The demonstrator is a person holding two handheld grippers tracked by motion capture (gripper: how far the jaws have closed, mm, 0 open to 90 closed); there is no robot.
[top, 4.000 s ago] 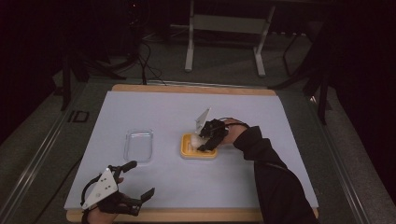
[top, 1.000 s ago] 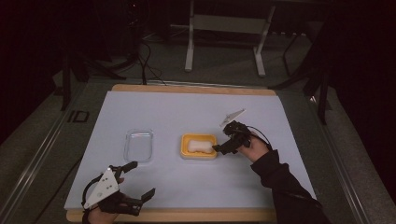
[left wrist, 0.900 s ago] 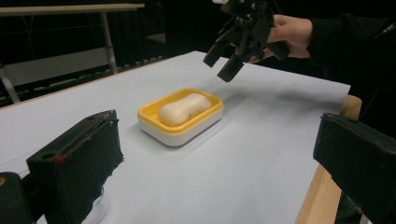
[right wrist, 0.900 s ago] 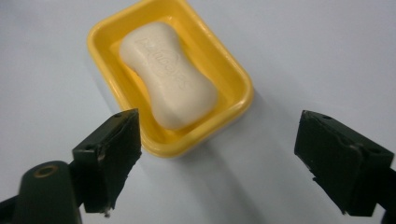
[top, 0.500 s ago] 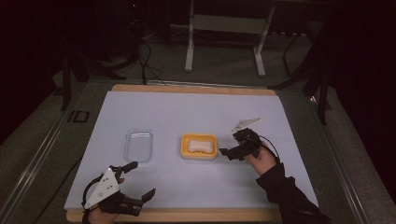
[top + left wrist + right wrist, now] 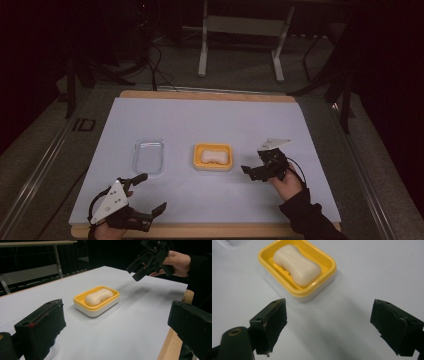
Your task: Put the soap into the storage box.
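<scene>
A white bar of soap (image 6: pixel 212 156) lies in a yellow soap dish (image 6: pixel 199 150) at the middle of the white table. My right gripper (image 6: pixel 248 172) hovers just right of the dish, open and empty, jaws pointing at it. In the right gripper view the soap (image 6: pixel 297 263) and the dish (image 6: pixel 328 261) lie ahead of my open right gripper (image 6: pixel 329 312). My left gripper (image 6: pixel 150 192) rests open and empty at the front left. The left gripper view looks between its wide jaws, left gripper (image 6: pixel 115 312), at the dish (image 6: pixel 82 302), the soap (image 6: pixel 98 297) and the right gripper (image 6: pixel 147 260) beyond.
A clear plastic lid or tray (image 6: pixel 149 155) lies left of the dish. The white sheet (image 6: pixel 210 120) covers a wooden table whose edge (image 6: pixel 200 231) runs along the front. Metal stand legs (image 6: pixel 240 30) stand on the floor behind the table.
My right gripper has drawn back from over the dish to the right and toward the front, leaving the soap in the dish. The left gripper has stayed put.
</scene>
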